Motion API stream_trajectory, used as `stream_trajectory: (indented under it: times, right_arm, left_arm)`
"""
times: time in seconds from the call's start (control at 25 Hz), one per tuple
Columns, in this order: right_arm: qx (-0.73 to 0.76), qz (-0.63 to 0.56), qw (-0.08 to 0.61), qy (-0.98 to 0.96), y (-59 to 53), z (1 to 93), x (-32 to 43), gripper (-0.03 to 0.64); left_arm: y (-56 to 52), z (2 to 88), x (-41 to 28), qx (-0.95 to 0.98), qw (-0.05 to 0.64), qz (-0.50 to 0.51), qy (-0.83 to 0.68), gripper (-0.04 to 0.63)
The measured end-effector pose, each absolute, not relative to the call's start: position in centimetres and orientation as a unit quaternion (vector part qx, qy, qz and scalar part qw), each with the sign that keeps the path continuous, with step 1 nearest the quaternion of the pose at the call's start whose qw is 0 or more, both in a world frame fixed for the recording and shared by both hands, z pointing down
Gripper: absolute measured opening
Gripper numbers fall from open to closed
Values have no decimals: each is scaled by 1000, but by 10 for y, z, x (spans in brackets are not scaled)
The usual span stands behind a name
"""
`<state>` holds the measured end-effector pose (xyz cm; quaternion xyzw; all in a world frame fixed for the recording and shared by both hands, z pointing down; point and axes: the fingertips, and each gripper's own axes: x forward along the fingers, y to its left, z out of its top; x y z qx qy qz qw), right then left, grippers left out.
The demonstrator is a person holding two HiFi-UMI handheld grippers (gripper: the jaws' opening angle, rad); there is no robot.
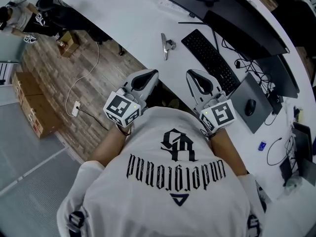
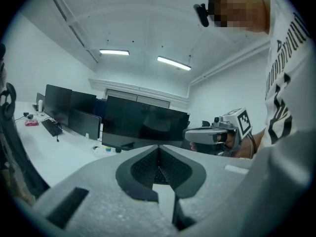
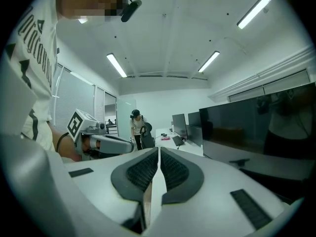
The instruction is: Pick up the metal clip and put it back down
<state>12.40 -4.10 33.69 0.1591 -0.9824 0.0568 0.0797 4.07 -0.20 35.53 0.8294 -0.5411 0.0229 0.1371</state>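
Here the left gripper (image 2: 159,166) has its jaws pressed together with nothing between them. The right gripper (image 3: 159,168) is closed the same way and is also empty. The person holds the two side by side in front of the chest, by the front edge of the white desk (image 1: 133,21). The metal clip (image 1: 166,45) lies on the desk well ahead of both grippers, just left of the black keyboard (image 1: 210,60). A dark monitor (image 1: 224,6) stands behind the keyboard, and a mouse (image 1: 250,107) sits farther right.
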Motion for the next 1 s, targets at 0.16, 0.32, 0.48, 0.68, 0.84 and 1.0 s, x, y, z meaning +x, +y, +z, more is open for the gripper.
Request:
stream_trajectory:
  times: [0.16,0.32,0.48,0.68,0.84,1.0]
  right_arm:
    - [180,63,83,-978,-63,343,120,12]
    - [198,81,90,-973,-83,355,111,12]
    - [212,97,101,-967,-103,370,98,12]
    - [227,128,112,-959,-125,392,82,14]
    - [242,149,129,-950,-142,413,68,16]
    - [248,180,149,-940,-158,443,53,58]
  left_arm:
    - [-25,364,36,839,135,42,-525,12]
    - [-46,368,32,852,137,54,-502,12]
    - [-68,378,19,860,145,60,-486,12]
    - [-91,400,6,870,144,89,-464,12]
    - [-111,413,-9,875,152,94,-450,12]
    - [-129,433,-26,876,169,101,-440,12]
